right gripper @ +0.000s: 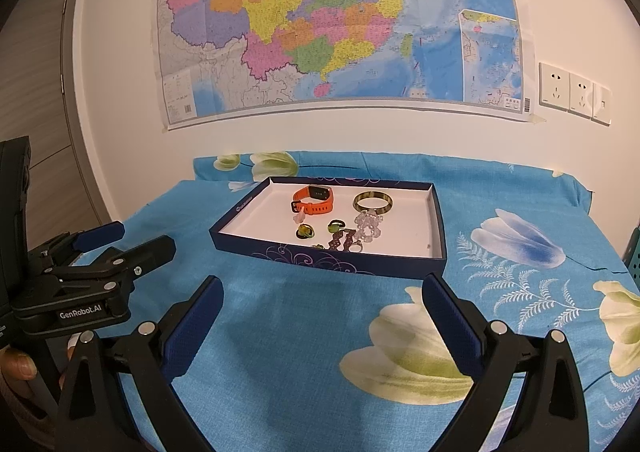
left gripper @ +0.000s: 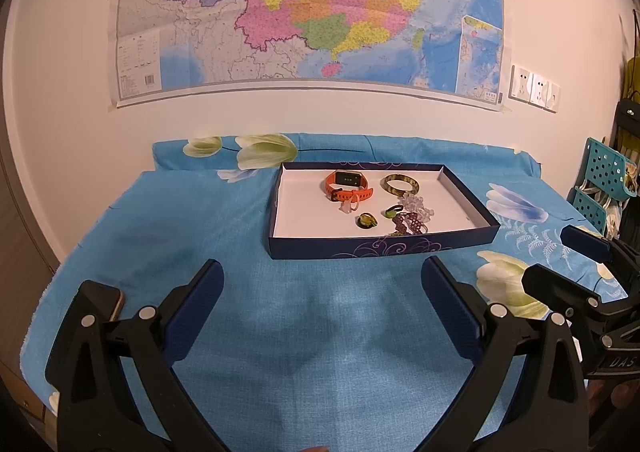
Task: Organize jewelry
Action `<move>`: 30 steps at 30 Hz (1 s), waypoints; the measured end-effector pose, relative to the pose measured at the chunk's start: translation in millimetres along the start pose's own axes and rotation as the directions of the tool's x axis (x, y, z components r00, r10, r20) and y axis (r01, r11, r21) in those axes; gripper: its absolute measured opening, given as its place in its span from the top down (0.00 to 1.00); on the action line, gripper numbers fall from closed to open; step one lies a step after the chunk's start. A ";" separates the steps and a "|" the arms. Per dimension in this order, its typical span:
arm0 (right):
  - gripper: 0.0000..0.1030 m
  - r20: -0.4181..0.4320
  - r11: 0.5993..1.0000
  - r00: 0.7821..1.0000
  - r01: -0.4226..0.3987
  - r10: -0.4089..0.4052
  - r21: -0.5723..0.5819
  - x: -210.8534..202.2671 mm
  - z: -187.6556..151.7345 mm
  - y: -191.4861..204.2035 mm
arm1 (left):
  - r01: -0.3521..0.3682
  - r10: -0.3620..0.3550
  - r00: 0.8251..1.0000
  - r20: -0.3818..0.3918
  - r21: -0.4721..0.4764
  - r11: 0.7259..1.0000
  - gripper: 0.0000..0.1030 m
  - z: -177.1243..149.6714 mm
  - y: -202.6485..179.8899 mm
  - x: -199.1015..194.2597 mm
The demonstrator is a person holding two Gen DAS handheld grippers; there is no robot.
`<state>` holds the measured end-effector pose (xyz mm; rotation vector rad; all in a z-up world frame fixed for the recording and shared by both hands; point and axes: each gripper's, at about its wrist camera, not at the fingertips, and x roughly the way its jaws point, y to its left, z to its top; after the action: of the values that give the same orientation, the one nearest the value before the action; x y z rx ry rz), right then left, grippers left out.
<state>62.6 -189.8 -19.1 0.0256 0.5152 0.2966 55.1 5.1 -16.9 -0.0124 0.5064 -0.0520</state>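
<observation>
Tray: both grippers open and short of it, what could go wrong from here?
1. The clear beads and dark bracelet lie touching in a cluster; gripping one may drag the other along.
2. The rings are small and flat on the tray floor; the wide fingers may slip off them.
3. The tray looks light on loose cloth; a nudge to its wall could slide it.

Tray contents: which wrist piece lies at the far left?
The orange watch; the green-gold bangle lies to its right, the beaded bracelets nearer the front wall.
</observation>
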 end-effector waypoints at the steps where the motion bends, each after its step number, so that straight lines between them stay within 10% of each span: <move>1: 0.07 0.001 1.000 1.000 0.001 -0.001 0.000 -0.2 -0.1 0.1 | 0.000 0.000 1.000 -0.001 0.001 1.000 0.05 -0.4 0.2 0.3; 30: 0.07 -0.007 1.000 1.000 0.001 -0.001 0.010 3.0 1.5 -3.9 | -0.006 0.006 1.000 -0.007 -0.006 1.000 0.05 2.4 -2.1 8.1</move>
<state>66.9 -192.6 -19.6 0.0339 0.5237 0.2936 63.3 2.6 -18.6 -0.0164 0.5134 -0.0448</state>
